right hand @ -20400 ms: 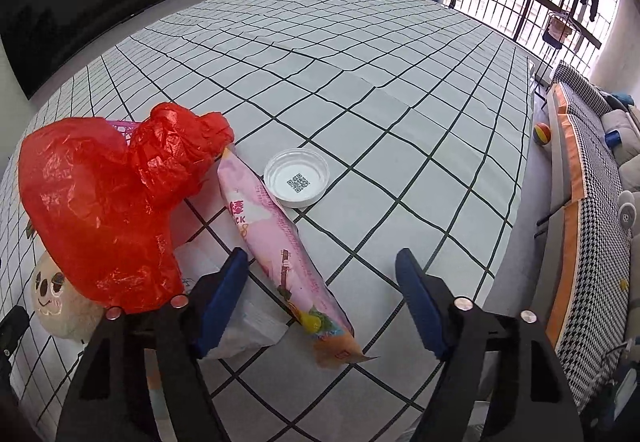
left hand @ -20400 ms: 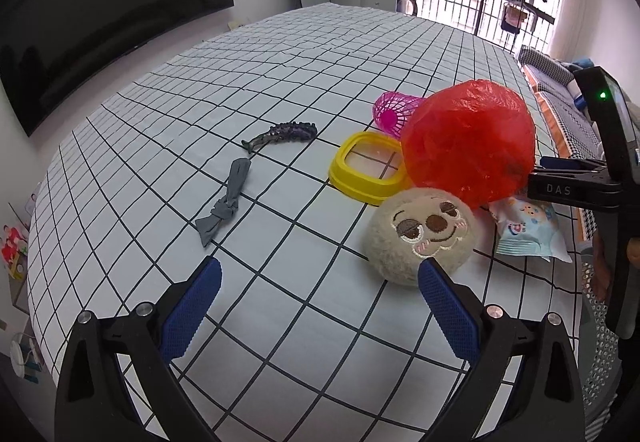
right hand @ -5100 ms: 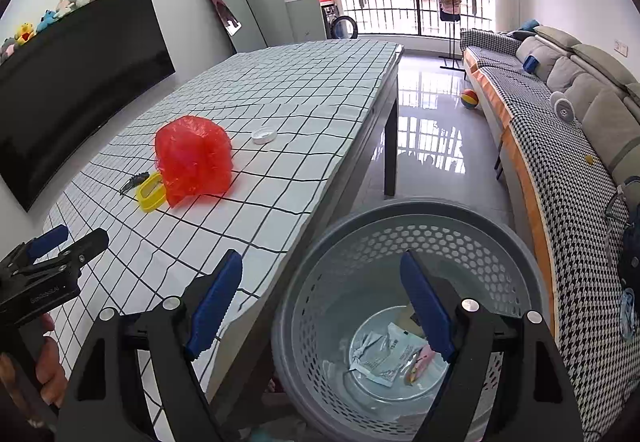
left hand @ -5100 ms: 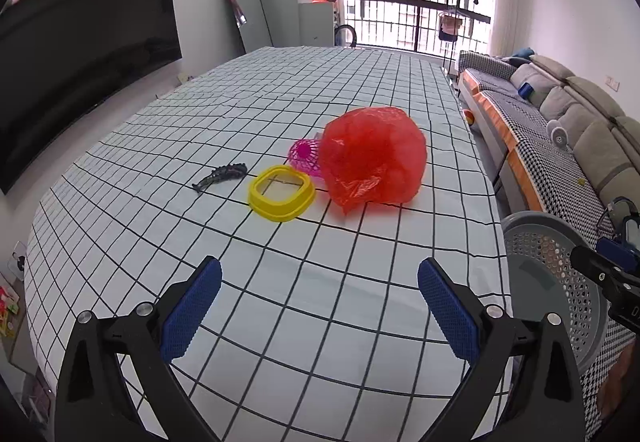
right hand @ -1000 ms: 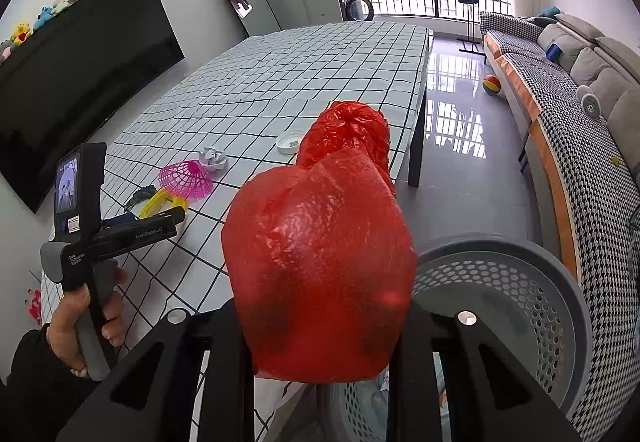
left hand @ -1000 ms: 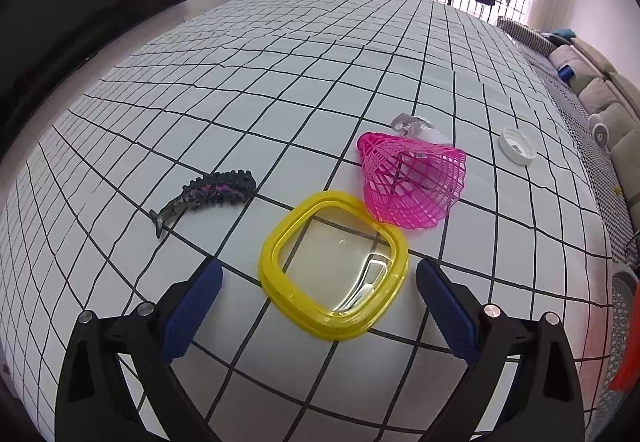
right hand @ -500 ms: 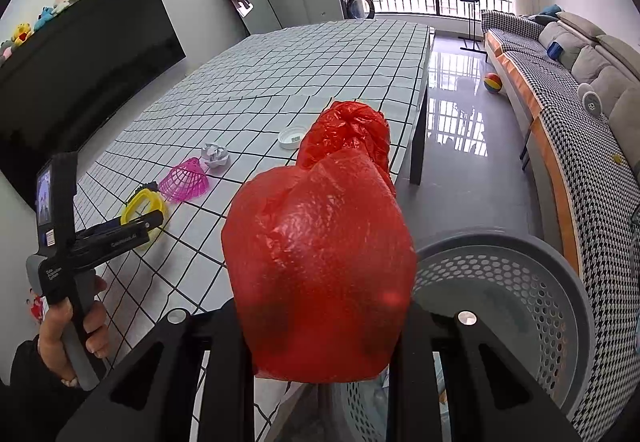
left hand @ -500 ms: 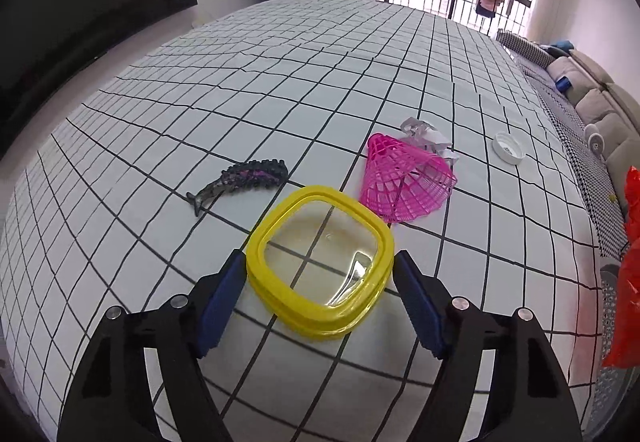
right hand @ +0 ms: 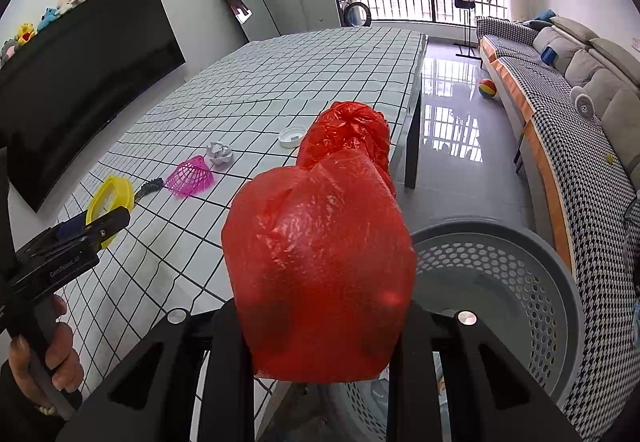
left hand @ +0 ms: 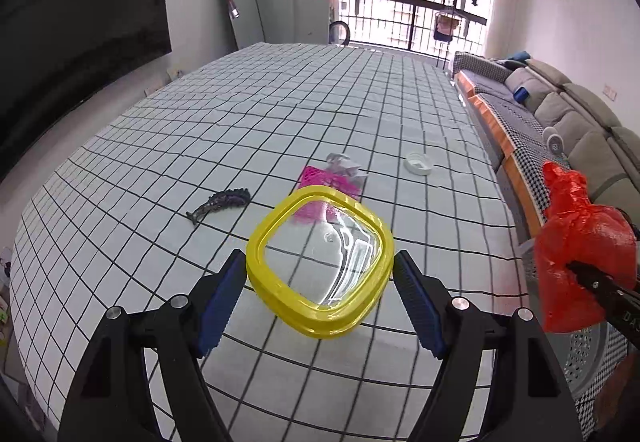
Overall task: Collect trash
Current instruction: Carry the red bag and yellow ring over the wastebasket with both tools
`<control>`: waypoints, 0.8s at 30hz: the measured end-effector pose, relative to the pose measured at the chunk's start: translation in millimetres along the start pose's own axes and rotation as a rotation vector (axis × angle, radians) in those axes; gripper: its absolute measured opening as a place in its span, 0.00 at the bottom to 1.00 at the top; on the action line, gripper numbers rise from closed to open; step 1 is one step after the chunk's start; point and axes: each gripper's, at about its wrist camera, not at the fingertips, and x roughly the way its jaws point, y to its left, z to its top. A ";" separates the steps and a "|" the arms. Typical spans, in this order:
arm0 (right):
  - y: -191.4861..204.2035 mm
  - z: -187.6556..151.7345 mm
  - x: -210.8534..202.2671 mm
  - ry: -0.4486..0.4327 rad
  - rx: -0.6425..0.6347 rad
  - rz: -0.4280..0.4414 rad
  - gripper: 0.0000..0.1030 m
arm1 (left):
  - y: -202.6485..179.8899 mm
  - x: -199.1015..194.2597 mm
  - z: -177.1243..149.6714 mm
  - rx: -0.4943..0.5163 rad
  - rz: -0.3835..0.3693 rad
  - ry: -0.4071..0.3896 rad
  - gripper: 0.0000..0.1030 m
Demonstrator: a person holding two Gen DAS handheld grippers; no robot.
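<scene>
My left gripper (left hand: 320, 282) is shut on a yellow-rimmed clear lid (left hand: 320, 262) and holds it lifted above the checked table (left hand: 280, 114). It also shows in the right wrist view (right hand: 110, 202). My right gripper (right hand: 320, 330) is shut on a red plastic bag (right hand: 320, 266), held beside the table's edge next to the grey perforated bin (right hand: 520, 266). The bag also shows in the left wrist view (left hand: 580, 238). The right fingertips are hidden behind the bag.
On the table lie a pink mesh basket (right hand: 189, 178), a dark hair clip (left hand: 220, 204), a crumpled silver wrapper (right hand: 219, 153) and a white cap (left hand: 419, 163). A sofa (right hand: 560, 90) runs along the right. A ball (right hand: 488, 88) lies on the floor.
My left gripper has closed on the yellow lid and lifted it off the table. My right gripper still holds the red bag in the same place.
</scene>
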 end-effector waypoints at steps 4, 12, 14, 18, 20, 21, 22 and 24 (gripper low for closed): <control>-10.2 -9.5 -14.0 -0.016 0.018 -0.017 0.22 | -27.6 -12.4 -3.0 0.041 -0.049 -0.017 0.71; -50.6 -38.9 -45.4 -0.032 0.078 -0.078 0.22 | -95.9 -23.1 -12.3 0.119 -0.162 -0.017 0.71; -64.9 -46.9 -53.4 -0.033 0.100 -0.102 0.22 | -115.6 -23.8 -14.5 0.140 -0.193 -0.012 0.71; -94.7 -63.6 -67.9 -0.037 0.152 -0.149 0.22 | -151.4 -25.7 -20.7 0.189 -0.249 -0.004 0.71; -110.2 -70.1 -73.3 -0.037 0.177 -0.169 0.22 | -168.4 -25.6 -23.1 0.210 -0.271 0.003 0.71; -116.7 -72.9 -75.0 -0.035 0.189 -0.178 0.22 | -175.6 -24.9 -24.4 0.218 -0.282 0.008 0.71; -122.8 -75.9 -76.2 -0.033 0.197 -0.185 0.22 | -181.7 -23.5 -24.9 0.225 -0.291 0.013 0.71; -133.7 -81.5 -77.3 -0.026 0.211 -0.196 0.22 | -194.5 -20.9 -28.6 0.240 -0.301 0.021 0.71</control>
